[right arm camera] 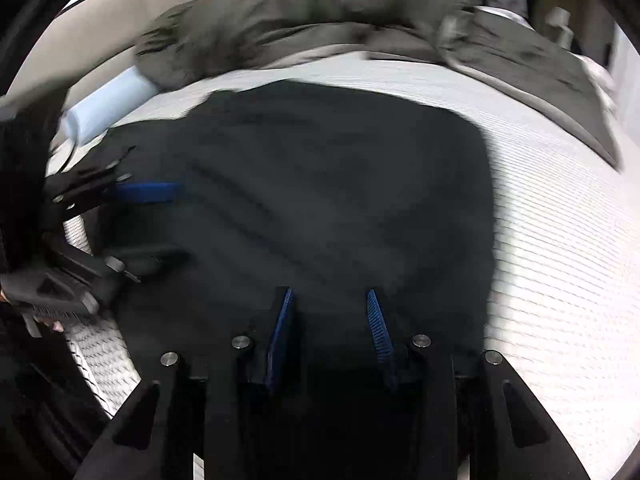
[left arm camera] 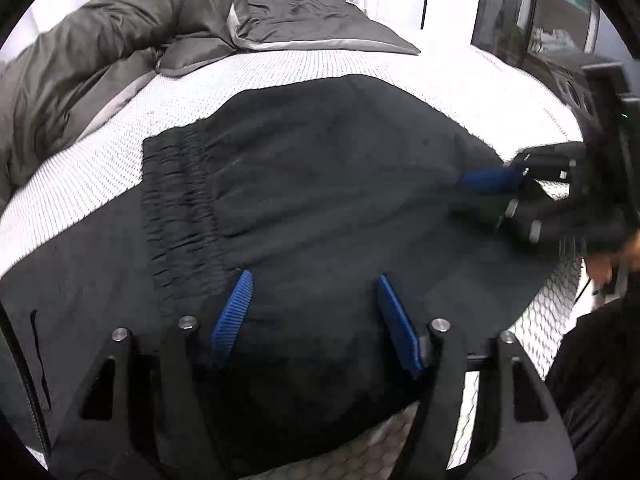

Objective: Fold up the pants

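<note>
A white textured mattress cover (left arm camera: pixel 360 68) spreads ahead of the left claw and to both its sides. Beyond it, ahead and to the left, a grey duvet (left arm camera: pixel 100 52) lies bunched in a heap, with a flat grey pillow (left arm camera: pixel 320 20) straight ahead. From the right claw, a pale blue roll (right arm camera: pixel 108 104) lies ahead-left, touching the duvet's edge.

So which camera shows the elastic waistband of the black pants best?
The left wrist view: the gathered waistband lies sharp and uncovered left of centre, its ribbing clear. The right wrist view is blurred, and there the pants look like one dark mass; I cannot pick out the waistband.
</note>
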Action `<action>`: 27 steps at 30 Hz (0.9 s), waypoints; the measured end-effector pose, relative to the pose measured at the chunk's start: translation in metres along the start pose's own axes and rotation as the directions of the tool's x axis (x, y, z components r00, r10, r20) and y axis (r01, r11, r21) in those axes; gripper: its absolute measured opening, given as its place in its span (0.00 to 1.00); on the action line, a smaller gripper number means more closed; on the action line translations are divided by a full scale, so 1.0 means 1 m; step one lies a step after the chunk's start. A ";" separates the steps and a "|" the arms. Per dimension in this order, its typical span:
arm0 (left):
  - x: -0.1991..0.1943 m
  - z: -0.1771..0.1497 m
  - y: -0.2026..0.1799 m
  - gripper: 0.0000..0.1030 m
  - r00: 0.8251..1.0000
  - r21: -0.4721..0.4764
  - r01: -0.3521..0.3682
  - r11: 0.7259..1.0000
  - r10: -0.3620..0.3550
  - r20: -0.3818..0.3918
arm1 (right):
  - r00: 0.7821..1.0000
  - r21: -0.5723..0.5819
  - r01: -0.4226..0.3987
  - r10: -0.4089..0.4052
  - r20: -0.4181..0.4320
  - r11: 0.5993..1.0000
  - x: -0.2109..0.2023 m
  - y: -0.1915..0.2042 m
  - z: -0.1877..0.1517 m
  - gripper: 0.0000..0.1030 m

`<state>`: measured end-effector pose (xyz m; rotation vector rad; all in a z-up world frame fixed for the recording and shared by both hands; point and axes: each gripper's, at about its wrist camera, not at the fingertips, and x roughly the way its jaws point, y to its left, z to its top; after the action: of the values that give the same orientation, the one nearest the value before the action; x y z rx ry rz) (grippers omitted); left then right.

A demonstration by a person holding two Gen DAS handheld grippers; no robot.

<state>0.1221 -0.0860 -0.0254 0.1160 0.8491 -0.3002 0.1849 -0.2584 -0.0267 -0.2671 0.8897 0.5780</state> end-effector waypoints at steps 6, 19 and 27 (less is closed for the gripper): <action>-0.023 -0.002 0.006 0.61 0.999 -0.046 -0.009 0.999 0.010 0.033 | 0.998 0.074 0.033 -0.036 0.047 0.997 -0.023 -0.029 -0.015 0.37; 0.030 0.044 0.020 0.56 0.999 -0.082 -0.021 0.996 0.018 -0.037 | 0.997 -0.035 0.056 -0.057 -0.046 0.998 0.020 0.003 0.021 0.38; -0.005 0.053 0.035 0.62 0.999 -0.152 -0.034 0.988 0.040 0.034 | 0.998 0.098 -0.022 0.016 0.060 0.995 -0.023 -0.039 0.016 0.38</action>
<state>0.1679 -0.0630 0.0129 -0.0156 0.8295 -0.2012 0.2067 -0.2916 0.0012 -0.1519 0.8617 0.5555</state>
